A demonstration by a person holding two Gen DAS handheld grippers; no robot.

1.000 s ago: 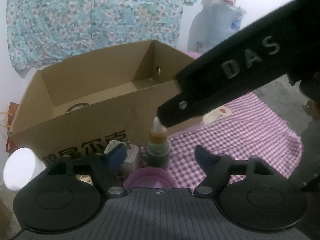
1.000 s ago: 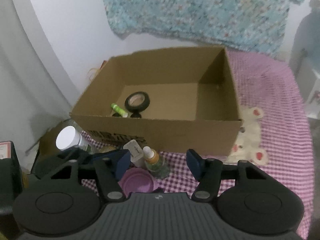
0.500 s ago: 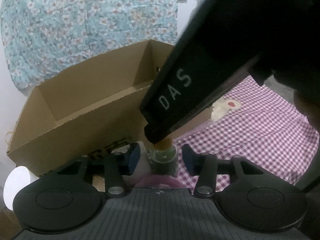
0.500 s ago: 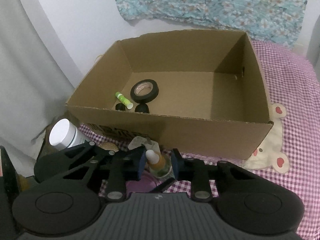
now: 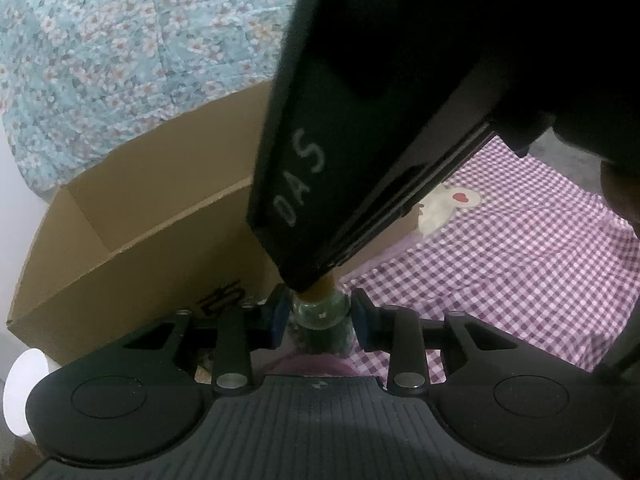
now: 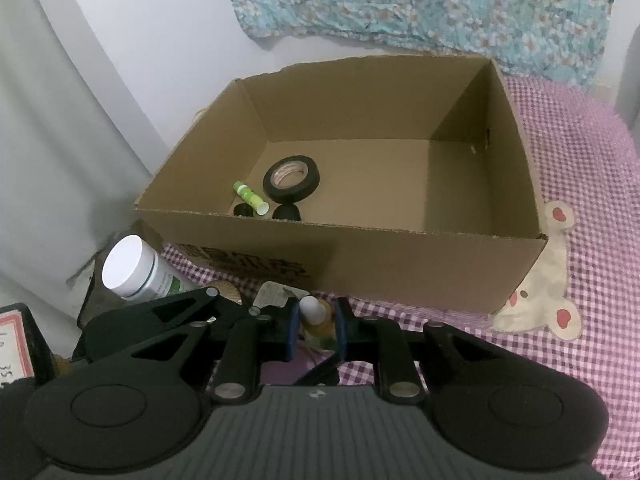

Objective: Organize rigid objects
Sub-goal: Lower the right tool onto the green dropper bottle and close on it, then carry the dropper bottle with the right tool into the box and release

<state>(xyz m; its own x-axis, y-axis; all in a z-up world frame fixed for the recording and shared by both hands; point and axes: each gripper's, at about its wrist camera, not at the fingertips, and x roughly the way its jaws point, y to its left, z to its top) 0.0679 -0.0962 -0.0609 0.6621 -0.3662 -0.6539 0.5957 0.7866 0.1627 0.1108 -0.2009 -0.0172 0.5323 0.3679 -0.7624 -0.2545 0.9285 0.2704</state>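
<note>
Left gripper (image 5: 320, 322) had just clamped the bottle's (image 5: 320, 316) glass body; right gripper (image 6: 317, 326), lettered "DAS", pinched its white cap (image 6: 313, 309), near the box (image 6: 400, 268).

left gripper (image 5: 320, 320) body: matte black, with a ribbed grey-black plate nearest the camera
left gripper discs: two round black housings, one on either side of the ribbed plate, each with a shallow circular recess
left gripper linkages: black bars with open triangular cut-outs, silver round screw heads at the pivots
left gripper pads (image 5: 279, 318): dark blue blocks on the inner faces
right gripper (image 6: 316, 330) body: same black build, same ribbed plate, paired discs and silver screws
right gripper pads (image 6: 291, 330): dark blue
right gripper side marking: pale letters "DAS" on a flat black panel, above the ribbed plate in the left wrist view
</note>
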